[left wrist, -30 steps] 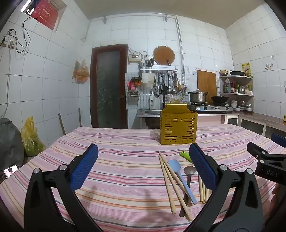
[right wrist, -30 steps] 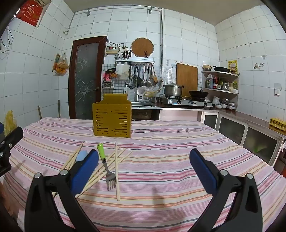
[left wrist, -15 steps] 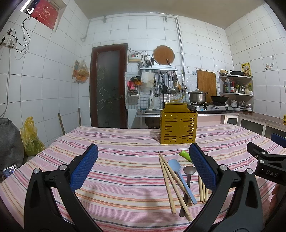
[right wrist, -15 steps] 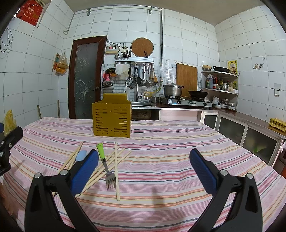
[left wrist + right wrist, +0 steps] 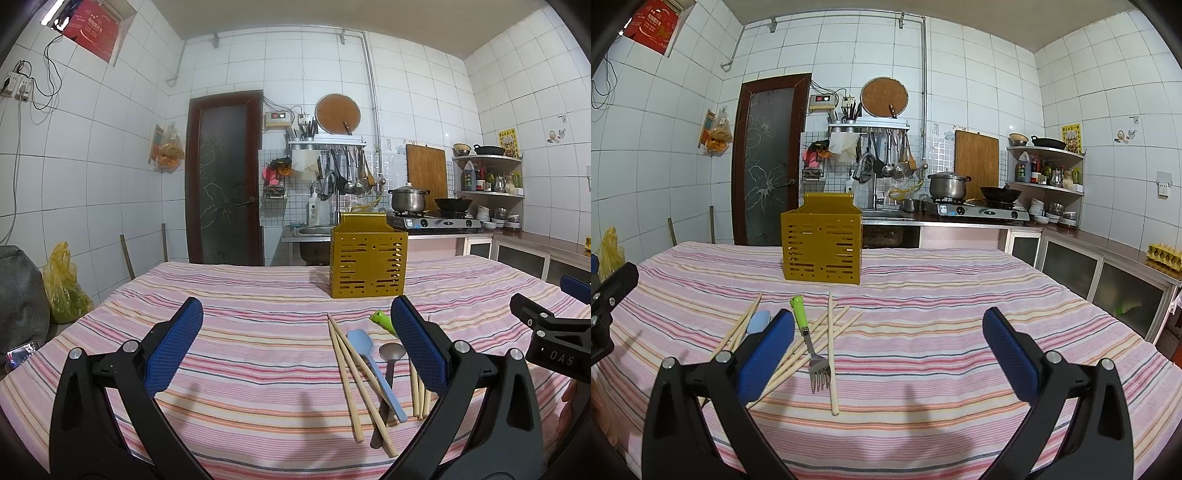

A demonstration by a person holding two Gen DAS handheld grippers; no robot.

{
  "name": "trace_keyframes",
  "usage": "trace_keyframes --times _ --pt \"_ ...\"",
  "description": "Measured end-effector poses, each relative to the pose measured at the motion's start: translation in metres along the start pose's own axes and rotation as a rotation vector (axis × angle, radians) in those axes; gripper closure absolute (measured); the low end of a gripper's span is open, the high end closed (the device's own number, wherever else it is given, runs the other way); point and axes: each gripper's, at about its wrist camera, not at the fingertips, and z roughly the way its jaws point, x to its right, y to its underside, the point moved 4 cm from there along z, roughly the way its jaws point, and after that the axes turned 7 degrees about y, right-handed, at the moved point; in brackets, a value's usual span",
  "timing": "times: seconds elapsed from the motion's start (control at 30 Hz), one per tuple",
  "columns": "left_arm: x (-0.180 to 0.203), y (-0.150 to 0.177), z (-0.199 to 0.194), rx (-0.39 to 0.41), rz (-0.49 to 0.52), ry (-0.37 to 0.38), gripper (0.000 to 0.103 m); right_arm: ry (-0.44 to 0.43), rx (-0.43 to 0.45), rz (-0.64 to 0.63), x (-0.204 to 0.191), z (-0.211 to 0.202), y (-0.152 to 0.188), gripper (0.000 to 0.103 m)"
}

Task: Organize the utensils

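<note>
Nothing has changed over the last second: both views match the earlier ones, and no utensil has moved, so the sorting appears not to have begun. The left gripper (image 5: 295, 347) hovers low over the table with its jaws spread wide and empty, and the right gripper (image 5: 888, 349) hangs the same way, wide open and holding nothing. The utensils lie loose on the striped tablecloth (image 5: 942, 314) in front of the yellow slotted utensil holder (image 5: 822, 243), which stands upright farther back and well apart from them. In the left view a pair of wooden chopsticks (image 5: 351, 373) lies beside a pale blue spoon (image 5: 373, 365) and a metal spoon (image 5: 388, 369); the metal spoon's handle runs under the blue one. In the right view a fork with a green handle (image 5: 807, 339) rests among more chopsticks (image 5: 831, 350), tines toward the camera. The likely first step is closing on one of these and carrying it to the holder. The room is a white-tiled kitchen with a dark door (image 5: 225, 177), hanging ladles, a steel pot (image 5: 947, 186) and a wok on a gas stove, and corner shelves.
</note>
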Motion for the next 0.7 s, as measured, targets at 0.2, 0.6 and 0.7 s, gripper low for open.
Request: trace_keyframes --times 0.2,0.6,0.7 --pt "0.0005 -0.0003 0.0003 0.000 0.001 0.000 0.005 0.001 0.000 -0.001 0.0000 -0.0008 0.0018 0.004" --pt "0.0001 -0.0004 -0.0003 0.001 0.001 0.000 0.005 0.003 -0.002 0.003 0.0040 -0.0031 0.0001 0.004" --pt "0.0015 -0.0005 0.0000 0.001 0.003 0.000 0.005 0.003 -0.001 0.004 0.0034 -0.0030 0.0002 0.004"
